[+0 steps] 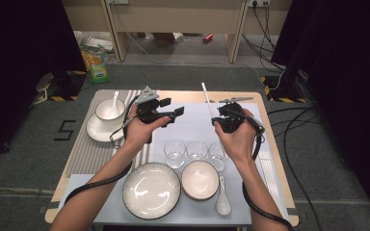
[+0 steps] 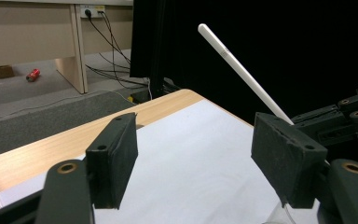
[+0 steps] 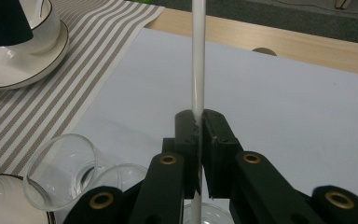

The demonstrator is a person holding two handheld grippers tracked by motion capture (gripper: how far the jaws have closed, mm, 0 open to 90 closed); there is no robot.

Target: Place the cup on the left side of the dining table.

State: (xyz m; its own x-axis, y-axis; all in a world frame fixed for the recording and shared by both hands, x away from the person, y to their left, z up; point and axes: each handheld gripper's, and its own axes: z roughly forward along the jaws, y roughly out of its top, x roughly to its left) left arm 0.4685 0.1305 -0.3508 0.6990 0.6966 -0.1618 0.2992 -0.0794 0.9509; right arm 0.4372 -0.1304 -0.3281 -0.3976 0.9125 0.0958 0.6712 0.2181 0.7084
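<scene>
Cup and saucer (image 1: 107, 117): at the far left of our table (image 1: 231, 95), on the striped runner (image 1: 84, 149); a white spoon (image 1: 114, 102) stands in the cup
Left gripper (image 1: 173, 109): we hold it raised above the mat's far half, just right of the cup; its jaws stand wide apart with nothing between the pads, and in the left gripper view they frame bare white mat (image 2: 200, 158)
Large plate (image 1: 151, 190): on the near edge of the mat, left of centre, below our left forearm
Three glasses (image 1: 197, 152): a row of clear tumblers between our two hands, just behind the plate and the bowl; the leftmost shows at the lower left of the right gripper view
Small bowl (image 1: 200, 179): just right of the large plate, with a white soup spoon (image 1: 222, 198) lying beside it on its right
White straw (image 1: 206, 97): a thin white rod held near its lower part in the right gripper, rising up and tilted away from us; in the left gripper view it slants up to the left against the dark curtain
Right gripper (image 1: 220, 118): we hold it raised behind the glasses; its jaws are nearly closed, the pads (image 3: 188, 135) clamped on the white straw (image 3: 198, 56), which runs upward between them
</scene>
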